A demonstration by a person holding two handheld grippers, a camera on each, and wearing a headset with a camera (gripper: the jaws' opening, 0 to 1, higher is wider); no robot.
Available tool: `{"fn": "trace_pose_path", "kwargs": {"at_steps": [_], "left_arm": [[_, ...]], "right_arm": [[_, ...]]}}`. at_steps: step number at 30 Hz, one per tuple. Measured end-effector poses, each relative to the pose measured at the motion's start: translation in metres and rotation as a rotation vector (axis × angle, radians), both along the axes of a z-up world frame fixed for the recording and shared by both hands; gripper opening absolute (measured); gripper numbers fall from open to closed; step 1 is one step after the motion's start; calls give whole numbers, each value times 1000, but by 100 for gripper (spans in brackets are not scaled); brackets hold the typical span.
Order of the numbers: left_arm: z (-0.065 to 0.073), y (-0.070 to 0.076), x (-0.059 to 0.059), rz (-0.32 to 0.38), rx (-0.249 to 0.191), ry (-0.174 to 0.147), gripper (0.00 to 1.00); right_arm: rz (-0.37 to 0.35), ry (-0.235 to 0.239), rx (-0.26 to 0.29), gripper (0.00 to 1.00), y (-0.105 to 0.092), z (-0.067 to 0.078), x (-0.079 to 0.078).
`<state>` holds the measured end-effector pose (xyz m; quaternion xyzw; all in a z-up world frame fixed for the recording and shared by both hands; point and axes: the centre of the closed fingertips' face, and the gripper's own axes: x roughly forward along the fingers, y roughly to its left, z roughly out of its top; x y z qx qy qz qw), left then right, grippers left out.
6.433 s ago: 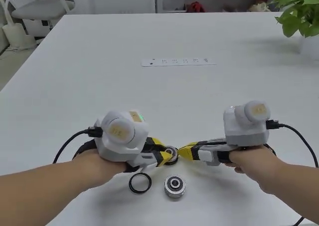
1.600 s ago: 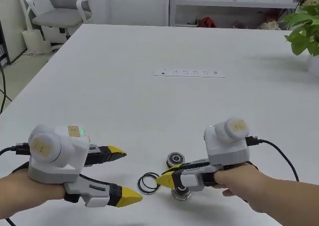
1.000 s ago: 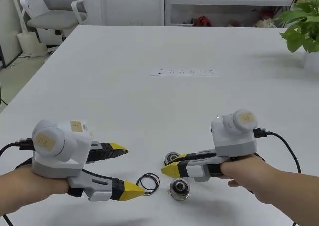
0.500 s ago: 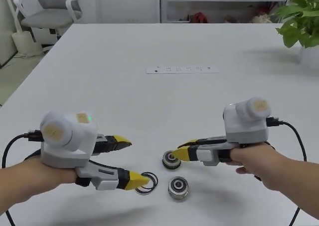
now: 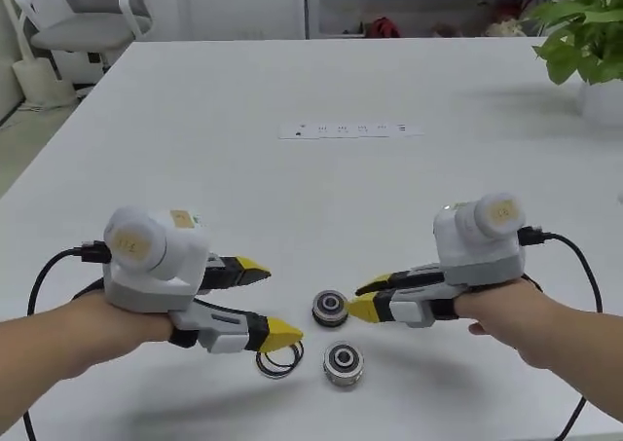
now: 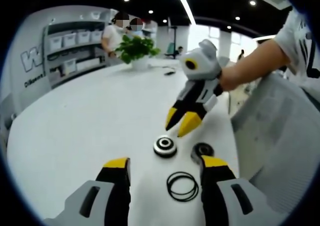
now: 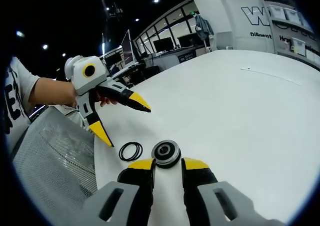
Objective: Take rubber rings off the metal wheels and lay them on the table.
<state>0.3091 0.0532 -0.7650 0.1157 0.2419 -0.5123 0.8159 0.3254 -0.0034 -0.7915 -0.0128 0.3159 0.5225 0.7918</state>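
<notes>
Two small metal wheels lie on the white table: one [image 5: 330, 307] [image 6: 165, 146] [image 7: 166, 152] farther out, and one [image 5: 343, 361] [image 6: 202, 150] nearer me. Black rubber rings [image 5: 278, 361] [image 6: 182, 186] [image 7: 130, 150] lie overlapped on the table, left of the nearer wheel. My right gripper [image 5: 362, 300] [image 7: 169, 164] points left with its jaws a narrow gap apart, its tips just short of the farther wheel and holding nothing. My left gripper [image 5: 271, 302] [image 6: 165, 163] is wide open and empty, with its lower tip above the rings. Each gripper sees the other: the right gripper [image 6: 181, 122], the left gripper [image 7: 125, 121].
A white power strip [image 5: 350, 129] lies flat at mid-table. A potted plant [image 5: 584, 32] stands at the far right corner. An office chair [image 5: 78, 27] and shelves stand beyond the table. Cables trail from both grippers toward me.
My right gripper left the nearer wheel and moved to the farther one, where it stays. The left gripper has edged right, toward the rings and wheels. The head camera shifted too.
</notes>
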Motion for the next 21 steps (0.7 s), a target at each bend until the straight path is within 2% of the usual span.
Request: {"fn": "trace_pose_path", "kwargs": {"at_steps": [5, 10, 14, 21], "left_arm": [[-4, -5, 4, -6, 8, -7, 51], [-7, -11, 5, -12, 7, 2, 49], [-12, -15, 7, -17, 16, 3, 47], [-17, -24, 8, -32, 28, 9, 43]], "right_arm": [[49, -26, -45, 18, 3, -8, -5], [82, -54, -81, 17, 6, -13, -7], [79, -69, -90, 15, 6, -15, -6], [77, -69, -97, 13, 5, -18, -6]]}}
